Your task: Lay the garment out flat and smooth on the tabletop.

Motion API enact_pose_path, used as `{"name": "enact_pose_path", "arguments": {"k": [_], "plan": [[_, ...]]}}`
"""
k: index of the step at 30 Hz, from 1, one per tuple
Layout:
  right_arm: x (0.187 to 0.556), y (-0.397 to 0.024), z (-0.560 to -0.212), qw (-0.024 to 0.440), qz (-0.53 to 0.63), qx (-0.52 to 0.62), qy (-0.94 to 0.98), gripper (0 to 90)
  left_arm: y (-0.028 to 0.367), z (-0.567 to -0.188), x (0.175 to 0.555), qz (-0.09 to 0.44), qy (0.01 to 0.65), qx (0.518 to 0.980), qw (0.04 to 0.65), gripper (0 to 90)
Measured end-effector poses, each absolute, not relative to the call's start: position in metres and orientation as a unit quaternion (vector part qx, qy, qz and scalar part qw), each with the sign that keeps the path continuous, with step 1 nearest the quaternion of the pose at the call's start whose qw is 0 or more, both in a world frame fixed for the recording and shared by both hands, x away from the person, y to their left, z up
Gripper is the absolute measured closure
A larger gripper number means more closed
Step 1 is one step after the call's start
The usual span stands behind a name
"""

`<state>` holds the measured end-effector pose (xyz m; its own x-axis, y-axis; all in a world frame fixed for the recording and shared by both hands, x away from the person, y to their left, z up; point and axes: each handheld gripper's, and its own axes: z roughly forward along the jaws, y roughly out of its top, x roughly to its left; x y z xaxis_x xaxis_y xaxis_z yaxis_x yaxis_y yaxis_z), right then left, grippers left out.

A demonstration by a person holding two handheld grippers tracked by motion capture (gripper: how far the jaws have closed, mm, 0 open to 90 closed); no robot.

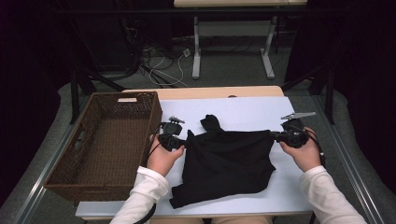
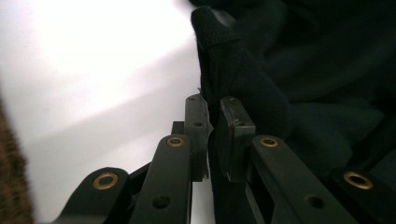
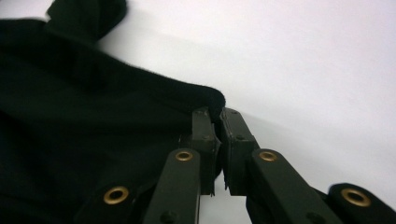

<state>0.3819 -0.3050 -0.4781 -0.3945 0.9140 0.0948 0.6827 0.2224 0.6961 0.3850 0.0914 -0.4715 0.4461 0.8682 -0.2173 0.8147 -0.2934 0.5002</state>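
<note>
On a white-topped desk (image 1: pixel 289 186) beside an empty brown wicker basket (image 1: pixel 100 144), the left claw (image 1: pixel 183 143) and right claw (image 1: pixel 272 135) pinch opposite corners of a black cloth garment (image 1: pixel 226 161), folding apparently just beginning.

In the high view, the near edge of the tabletop (image 1: pixel 289 196) is cut off by the frame's bottom, as are the white sleeves (image 1: pixel 144 196). The surface under the black garment (image 1: pixel 226 161) is hidden. In the left gripper view, the wicker basket (image 2: pixel 11 177) is blurred and cropped at the frame's left edge.
</note>
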Motion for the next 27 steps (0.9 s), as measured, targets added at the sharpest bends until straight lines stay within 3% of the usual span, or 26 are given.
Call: {"name": "enact_pose_path", "arguments": {"k": [9,15,17,20,22,27], "plan": [[0.38,-0.34,-0.483,0.185,0.327,0.576,0.726,85.2,0.1,-0.479,0.384,0.046,0.539,0.803,0.25,84.2],[0.376,-0.338,-0.498,0.14,0.3,0.571,0.751,84.9,0.095,-0.496,0.379,-0.009,0.535,0.818,0.21,83.7],[0.373,-0.335,-0.5,0.13,0.302,0.563,0.759,84.5,0.093,-0.497,0.377,-0.004,0.536,0.82,0.203,82.6],[0.369,-0.331,-0.498,0.13,0.304,0.556,0.763,81.8,0.094,-0.492,0.377,0.004,0.534,0.819,0.211,74.8],[0.368,-0.329,-0.494,0.13,0.311,0.552,0.762,75.3,0.094,-0.484,0.376,0.018,0.535,0.815,0.223,66.2],[0.368,-0.318,-0.48,0.152,0.323,0.539,0.763,64.8,0.088,-0.469,0.381,0.064,0.52,0.814,0.25,54.2]]}}
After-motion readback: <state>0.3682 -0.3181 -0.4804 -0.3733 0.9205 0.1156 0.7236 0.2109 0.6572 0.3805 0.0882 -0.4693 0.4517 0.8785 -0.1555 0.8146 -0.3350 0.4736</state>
